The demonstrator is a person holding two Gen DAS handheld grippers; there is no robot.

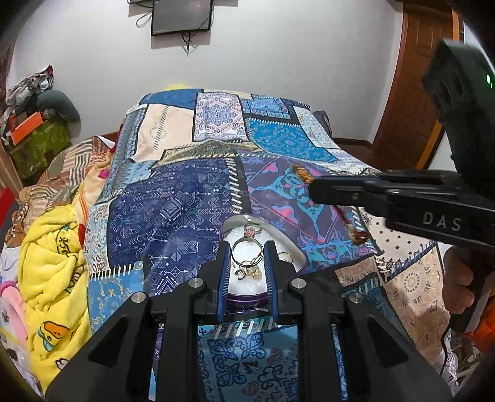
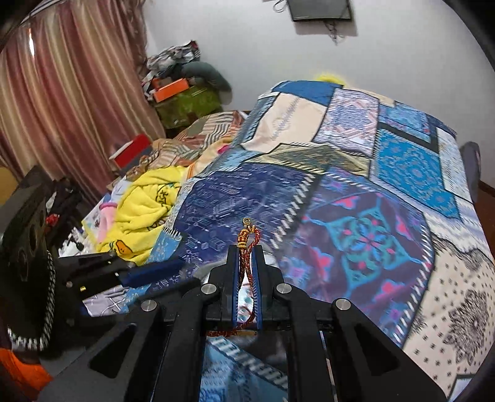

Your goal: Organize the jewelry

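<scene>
A round jewelry box (image 1: 287,239) with a white lining stands on the patterned blanket (image 1: 173,198). In it lie a silver bangle (image 1: 247,251), gold rings (image 1: 250,269) and a small pendant (image 1: 250,230). My left gripper (image 1: 247,252) has its blue-padded fingers apart over the box, either side of the bangle. My right gripper (image 2: 246,252) is shut on a red and gold braided bracelet (image 2: 247,238), held above the blanket. In the left wrist view the right gripper (image 1: 312,188) comes in from the right, the bracelet (image 1: 346,216) hanging from it.
A yellow fleece blanket (image 1: 52,272) and striped bedding (image 1: 71,167) lie left of the patterned blanket. Clutter and an orange box (image 1: 26,128) sit at the far left. A wooden door (image 1: 411,92) stands right. A screen (image 1: 182,15) hangs on the wall.
</scene>
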